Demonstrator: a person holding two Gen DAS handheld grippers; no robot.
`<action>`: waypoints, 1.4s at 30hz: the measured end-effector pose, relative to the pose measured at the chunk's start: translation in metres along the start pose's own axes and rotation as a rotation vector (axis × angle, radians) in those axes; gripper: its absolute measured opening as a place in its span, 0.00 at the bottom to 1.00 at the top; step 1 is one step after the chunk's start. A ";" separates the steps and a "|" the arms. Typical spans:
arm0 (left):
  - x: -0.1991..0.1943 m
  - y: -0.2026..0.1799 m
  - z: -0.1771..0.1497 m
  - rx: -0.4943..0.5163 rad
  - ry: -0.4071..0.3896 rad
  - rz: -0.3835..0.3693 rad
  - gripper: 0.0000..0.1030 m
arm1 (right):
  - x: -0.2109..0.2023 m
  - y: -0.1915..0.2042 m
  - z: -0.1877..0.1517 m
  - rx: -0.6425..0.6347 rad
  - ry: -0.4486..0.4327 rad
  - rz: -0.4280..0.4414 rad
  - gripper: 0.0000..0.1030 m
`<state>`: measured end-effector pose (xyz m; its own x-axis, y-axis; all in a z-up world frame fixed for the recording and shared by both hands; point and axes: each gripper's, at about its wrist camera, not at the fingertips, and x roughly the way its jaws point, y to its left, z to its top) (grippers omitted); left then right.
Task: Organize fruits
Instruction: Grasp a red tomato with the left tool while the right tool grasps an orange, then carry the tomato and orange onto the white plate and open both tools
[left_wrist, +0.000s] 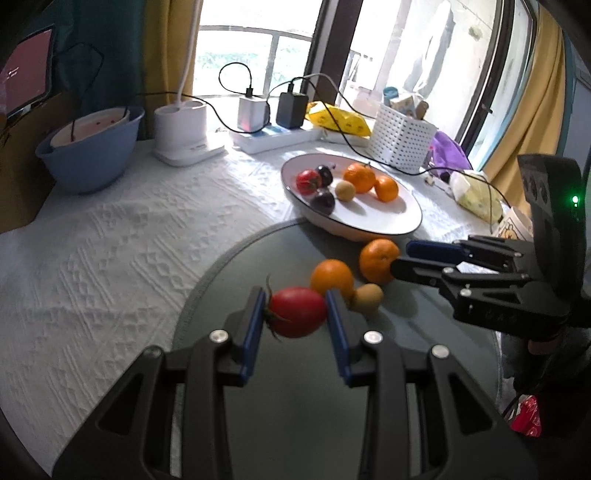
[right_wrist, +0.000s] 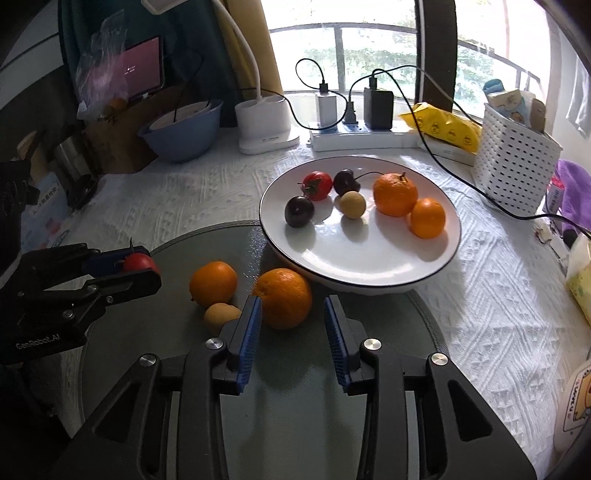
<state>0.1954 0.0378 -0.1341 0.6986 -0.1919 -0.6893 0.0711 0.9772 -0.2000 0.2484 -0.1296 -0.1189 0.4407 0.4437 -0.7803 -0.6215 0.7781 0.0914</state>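
My left tongs (left_wrist: 295, 314) squeeze a tomato (left_wrist: 297, 312). My right tongs (right_wrist: 293, 319) gape wide around an orange (right_wrist: 284, 297). At 12 o'clock, the plate (right_wrist: 369, 266) holds six fruits.

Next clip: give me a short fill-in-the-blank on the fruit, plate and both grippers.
The left gripper is shut on a red ____.
The right gripper is open around an ____ on the mat.
The plate holds ____ pieces of fruit.
The power strip lies beyond the plate, near the ____.

Missing words: tomato; orange; six; window
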 end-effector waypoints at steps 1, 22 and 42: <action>0.000 0.001 0.000 -0.002 0.000 0.001 0.34 | 0.002 0.001 0.001 -0.002 0.004 0.001 0.36; -0.006 0.008 -0.001 -0.014 -0.013 -0.002 0.34 | 0.014 0.018 0.002 -0.031 0.030 0.025 0.33; -0.013 -0.035 0.009 0.072 -0.023 0.006 0.34 | -0.028 -0.007 -0.009 -0.005 -0.052 0.023 0.32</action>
<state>0.1899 0.0074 -0.1117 0.7154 -0.1850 -0.6738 0.1177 0.9824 -0.1448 0.2346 -0.1512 -0.1031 0.4590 0.4842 -0.7449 -0.6349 0.7652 0.1062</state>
